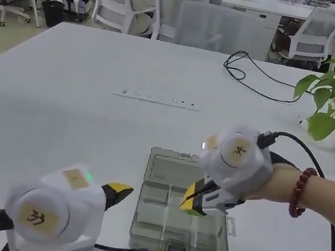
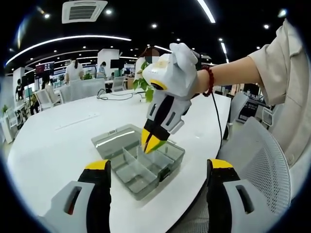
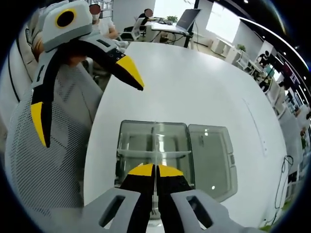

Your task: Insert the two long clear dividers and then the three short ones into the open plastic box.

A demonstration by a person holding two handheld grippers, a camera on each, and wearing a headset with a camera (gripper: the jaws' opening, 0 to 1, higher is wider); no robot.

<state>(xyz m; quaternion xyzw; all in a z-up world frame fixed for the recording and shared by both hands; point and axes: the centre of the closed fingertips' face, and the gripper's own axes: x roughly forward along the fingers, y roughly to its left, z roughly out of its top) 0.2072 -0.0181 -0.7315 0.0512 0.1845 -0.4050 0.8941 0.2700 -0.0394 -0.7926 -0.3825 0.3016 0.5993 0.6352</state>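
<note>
My R gripper [image 1: 192,206] clenched, tip-down in box [image 1: 140,222], prob. seating divider [image 3: 154,138]; L gripper [image 1: 145,226] released, on standby.

The table [image 1: 64,97] looks white, smooth and matt. The box [image 1: 168,163] is clear greyish plastic, glossy, with light reflections on its lid. The right gripper [image 1: 192,206] has a matt white plastic shell. At three o'clock from it, the bracelet [image 1: 299,192] has glossy dark red beads.
</note>
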